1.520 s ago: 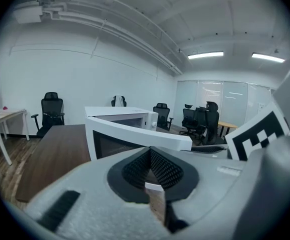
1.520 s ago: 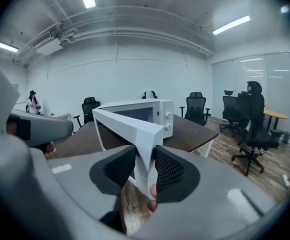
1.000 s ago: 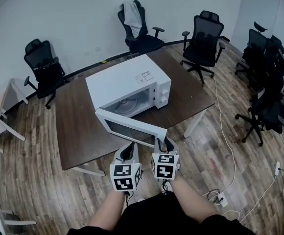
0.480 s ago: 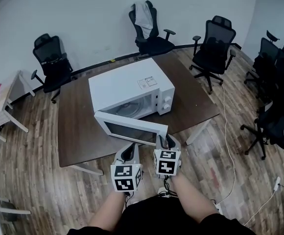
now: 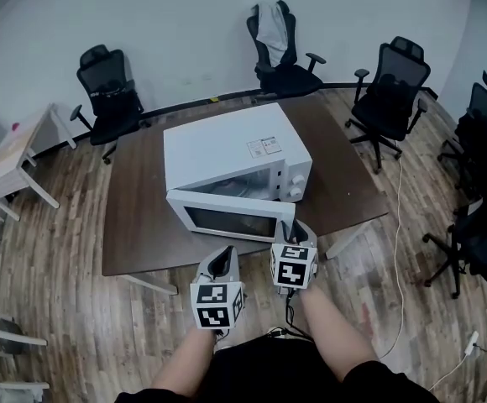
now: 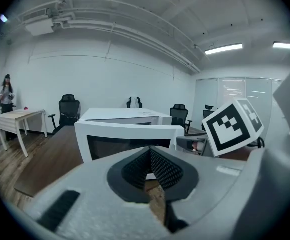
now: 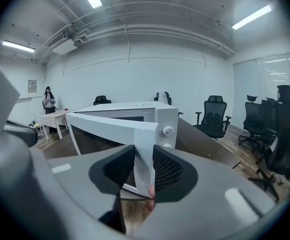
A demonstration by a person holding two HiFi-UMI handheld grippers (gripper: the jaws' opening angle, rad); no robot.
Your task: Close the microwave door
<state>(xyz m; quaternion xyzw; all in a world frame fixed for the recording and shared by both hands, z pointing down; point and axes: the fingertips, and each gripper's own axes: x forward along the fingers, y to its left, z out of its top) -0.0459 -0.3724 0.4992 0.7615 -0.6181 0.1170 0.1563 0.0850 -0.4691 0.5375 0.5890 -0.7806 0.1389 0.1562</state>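
A pale-walled office with a wood-plank floor spreads below the head camera, its centre taken by a dark brown table. Black office chairs ring the table along the far wall and down the right side, one of them draped with a light garment. A small light side table stands at the left edge, and a white cable trails over the boards on the right. On the near half of the brown table sits a white microwave, its front facing the person. Its door, hinged on the left, stands partly open, the free end swung out over the table's near edge. The right gripper is at that free end. Its own view shows the door's white edge standing upright between the two black pads, which press on it from either side. The left gripper hangs just beside it, short of the door and touching nothing. Its pads meet at the tips with nothing between them, and it points at the door's dark window. Both forearms reach in from the bottom of the head view. Two round knobs show on the microwave's right-hand control panel, and a small printed label lies on its top. Far off by the wall in both gripper views stands a person, too small to make out further.
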